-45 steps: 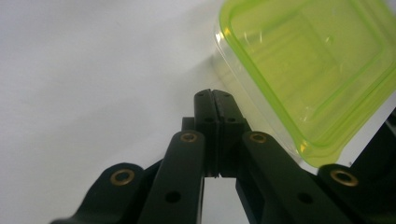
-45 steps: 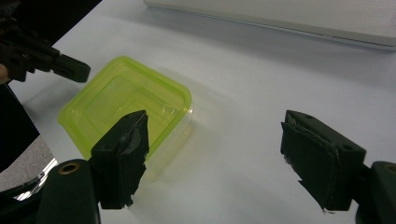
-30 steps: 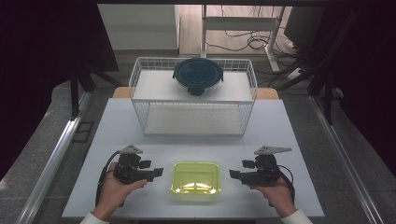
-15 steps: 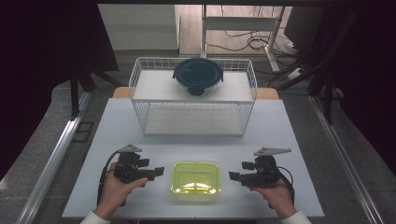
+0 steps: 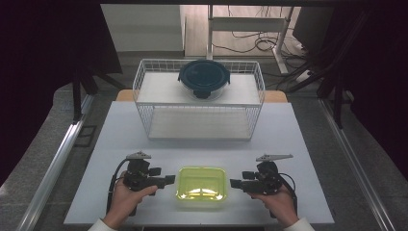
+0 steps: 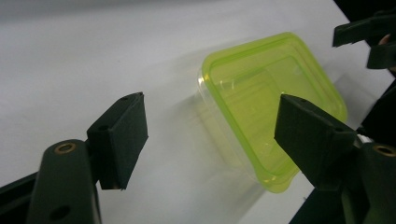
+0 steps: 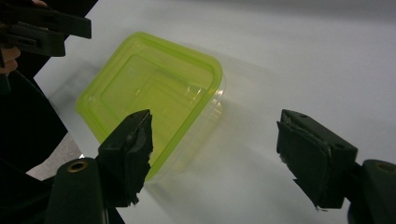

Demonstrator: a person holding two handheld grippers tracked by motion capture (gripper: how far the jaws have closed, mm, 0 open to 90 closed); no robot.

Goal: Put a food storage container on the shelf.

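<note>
A yellow-green see-through plastic container (image 5: 202,183) lies near the table's front edge, between my two grippers. My left gripper (image 5: 166,180) lies level just left of it, pointing at its left side; its jaws have just been opening and stand open with nothing pressed between them. In the left gripper view the container (image 6: 271,102) sits ahead of the open left gripper (image 6: 212,126). My right gripper (image 5: 233,183) points at the container's right side, open, its jaws having just closed a little on nothing. The right gripper view shows the container (image 7: 149,88) ahead and left of the right gripper (image 7: 219,149).
A white wire basket (image 5: 144,91) stands at the back of the white table (image 5: 308,144), with a dark round lidded bowl (image 5: 204,77) on its upper shelf. Bare table lies between the basket and the grippers. Dark floor and cables lie beyond.
</note>
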